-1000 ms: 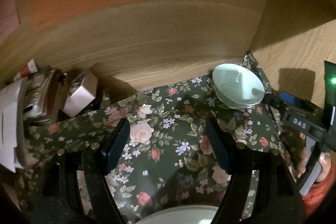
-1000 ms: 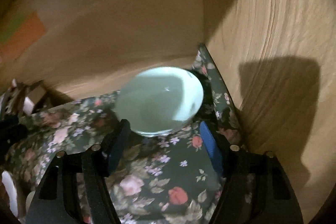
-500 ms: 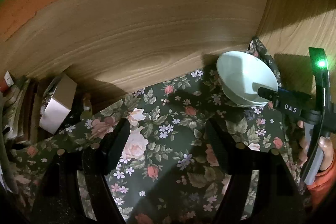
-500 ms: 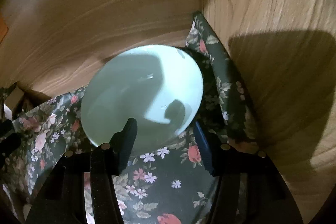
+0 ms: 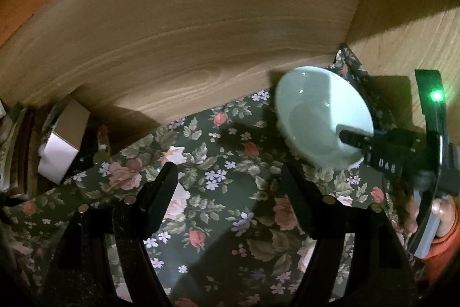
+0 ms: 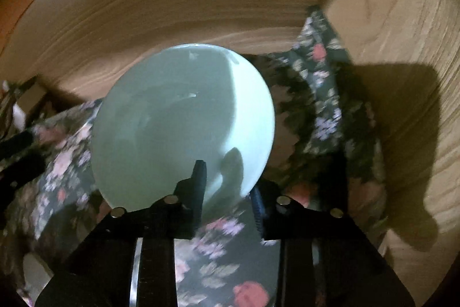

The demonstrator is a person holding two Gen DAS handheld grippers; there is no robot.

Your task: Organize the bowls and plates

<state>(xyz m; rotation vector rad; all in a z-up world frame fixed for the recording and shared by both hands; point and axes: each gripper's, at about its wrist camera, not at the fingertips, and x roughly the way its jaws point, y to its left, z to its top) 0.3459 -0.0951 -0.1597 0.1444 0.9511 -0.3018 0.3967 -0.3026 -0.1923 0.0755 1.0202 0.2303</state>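
So the pale green bowl [image 6: 184, 128] sits on the floral cloth [image 5: 230, 192] in the far right corner of the worktop, tucked close to where the two wooden walls [image 5: 201, 33] meet. My right tool [image 6: 227, 189] is the one that matters here: it's right on the bowl's near rim, one finger dipped inside the bowl and the other outside the wall, jaws closing with the rim between them. From what I can see the pads look like they're just about pinching it, so I'd call that a grip on the rim, though the picture's a bit smeared. In the left view the bowl looks tilted, near edge down toward that tool. The left tool [image 5: 230, 192] is well apart, off to the bowl's left, hovering over bare cloth with jaws standing fairly wide and nothing between them. So the next move hangs on the right side: bowl straight ahead of it, corner walls close behind, meaning I'd lift back toward me, not forward.
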